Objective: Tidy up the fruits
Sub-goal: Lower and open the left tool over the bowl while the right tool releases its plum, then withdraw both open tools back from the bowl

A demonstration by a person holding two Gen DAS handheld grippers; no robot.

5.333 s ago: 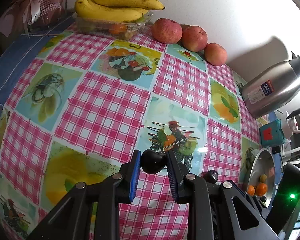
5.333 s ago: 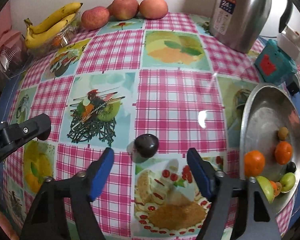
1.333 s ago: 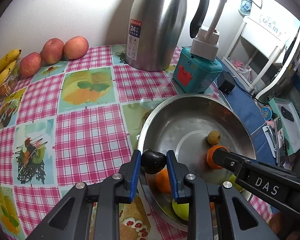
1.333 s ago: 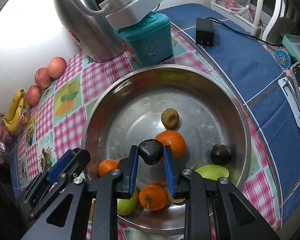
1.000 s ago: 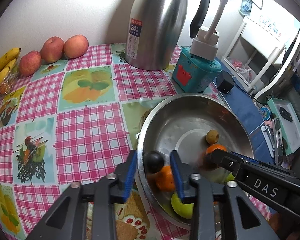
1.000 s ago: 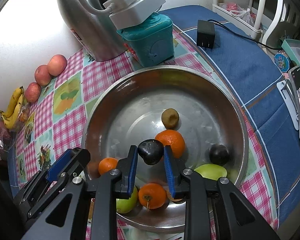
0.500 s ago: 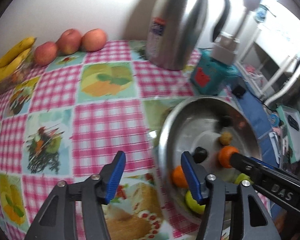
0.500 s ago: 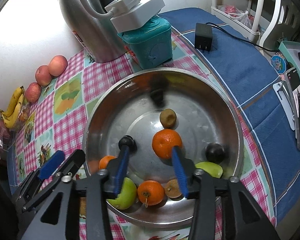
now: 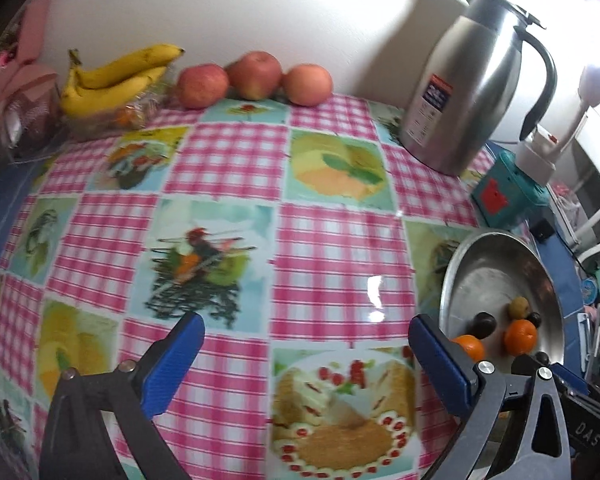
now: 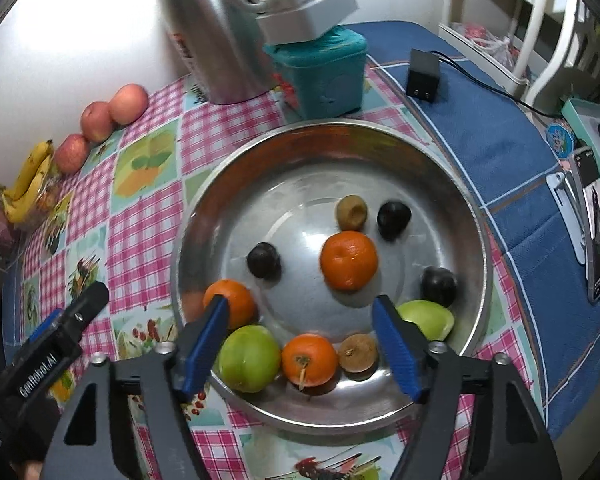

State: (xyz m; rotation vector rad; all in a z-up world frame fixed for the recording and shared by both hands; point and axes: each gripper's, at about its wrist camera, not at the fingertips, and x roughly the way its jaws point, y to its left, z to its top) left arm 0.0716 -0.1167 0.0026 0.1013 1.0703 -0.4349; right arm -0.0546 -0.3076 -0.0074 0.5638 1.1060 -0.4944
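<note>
Now both dark plums are off the pink checked tablecloth (image 9: 320,248) and inside the round steel bowl (image 10: 452,184), which a second ago held only one plum plus oranges and green fruit. Left gripper (image 9: 306,356) has swung away over bare cloth, jaws opening, nothing between them. Right gripper (image 10: 300,344) above the bowl, jaws opening, released. Dropped plums (image 10: 263,260) (image 10: 394,214) lie loose near the big orange (image 10: 349,260). Table looks cleared of small fruit.

Three dark plums (image 10: 263,260), three oranges (image 10: 349,260), two green fruits (image 10: 249,358) and two small brown fruits (image 10: 351,212) lie loose in the round steel bowl (image 10: 380,136). Bananas (image 9: 116,78) and three red apples (image 9: 256,74) sit along the wall on the worktop (image 9: 320,248)
</note>
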